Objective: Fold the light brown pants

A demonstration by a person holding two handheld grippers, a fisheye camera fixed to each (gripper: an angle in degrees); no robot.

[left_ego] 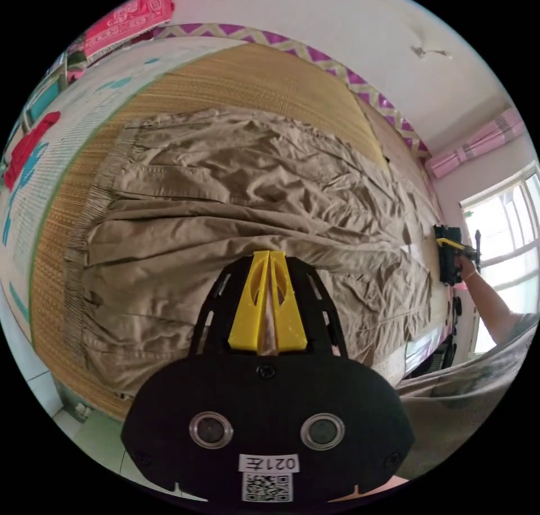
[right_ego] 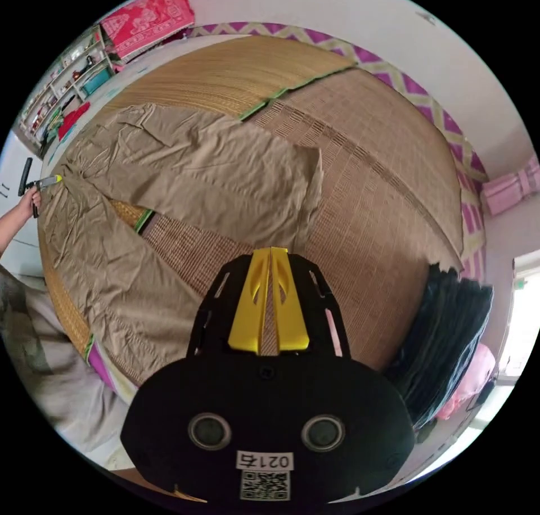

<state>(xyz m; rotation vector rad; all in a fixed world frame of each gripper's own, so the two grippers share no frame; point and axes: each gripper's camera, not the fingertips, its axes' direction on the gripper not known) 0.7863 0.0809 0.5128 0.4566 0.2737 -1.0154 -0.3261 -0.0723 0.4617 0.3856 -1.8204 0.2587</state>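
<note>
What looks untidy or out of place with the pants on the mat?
The light brown pants are strongly wrinkled around the waist in the left gripper view. In the right gripper view the two legs spread apart in a V, with bare woven mat between them, so they are not yet laid together.

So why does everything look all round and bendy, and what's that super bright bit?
Fisheye lenses: in the right gripper view the flat mat bulges like a dome; in the left gripper view the pants curve, and the window glares white from daylight.
</note>
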